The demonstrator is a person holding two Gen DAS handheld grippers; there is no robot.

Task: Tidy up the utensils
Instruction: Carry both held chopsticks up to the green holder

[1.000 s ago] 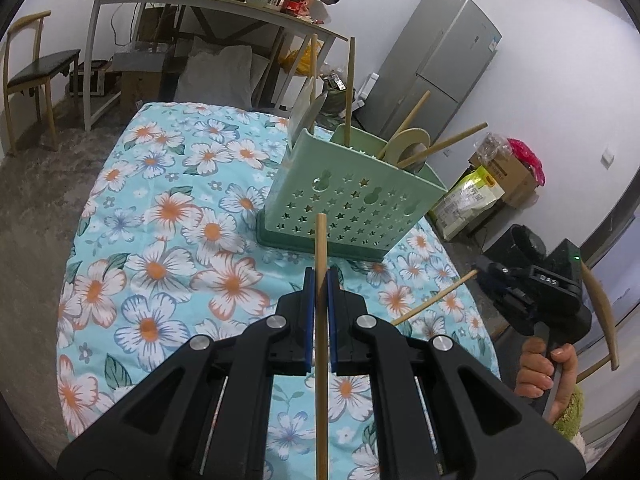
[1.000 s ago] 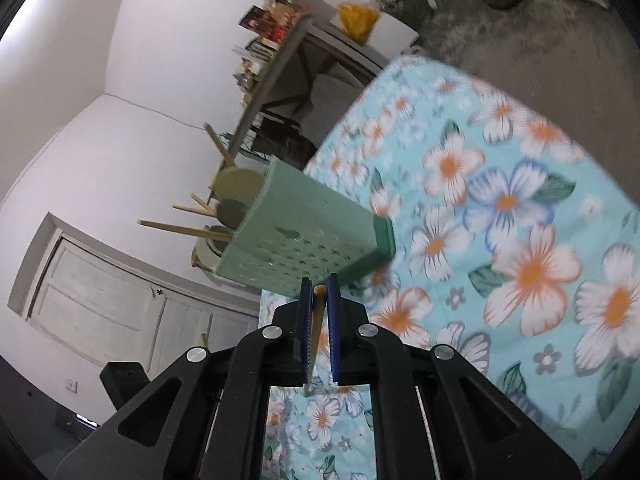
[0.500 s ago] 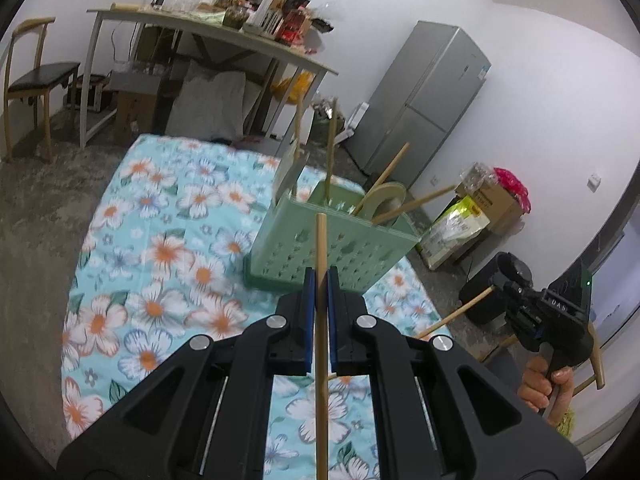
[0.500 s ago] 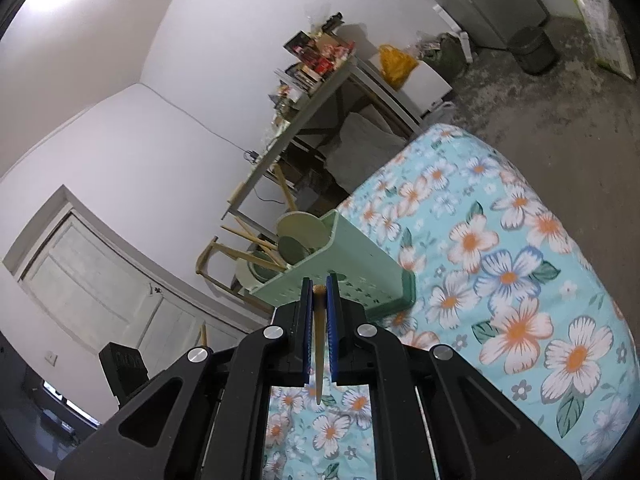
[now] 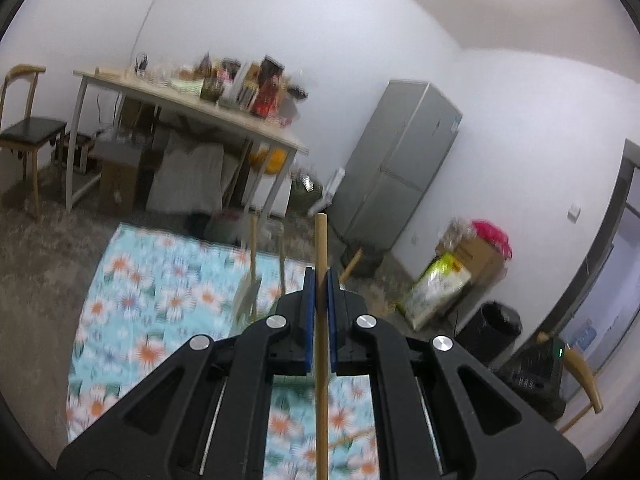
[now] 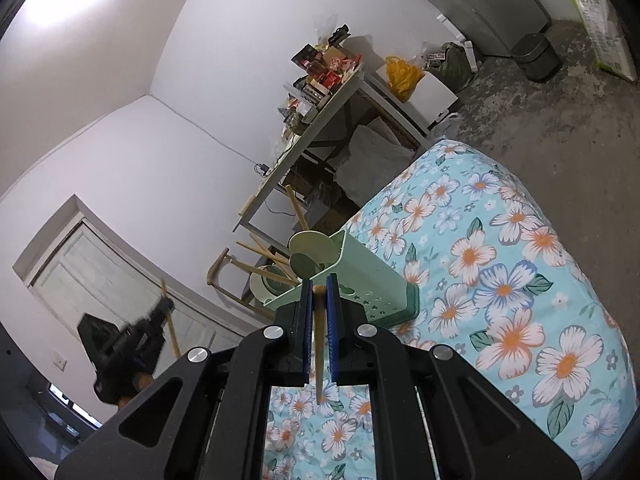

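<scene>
Above floral table, both tools raised since earlier — left tool clamping chopstick, right tool clamping stick.

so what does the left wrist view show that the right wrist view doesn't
Only the left wrist view shows the left gripper shut on its own chopstick, the wooden chair and the pink bag. Only the right wrist view clearly shows the green utensil holder, the white door and the right gripper shut on a chopstick. Both share the floral cloth, cluttered table and grey fridge.
</scene>
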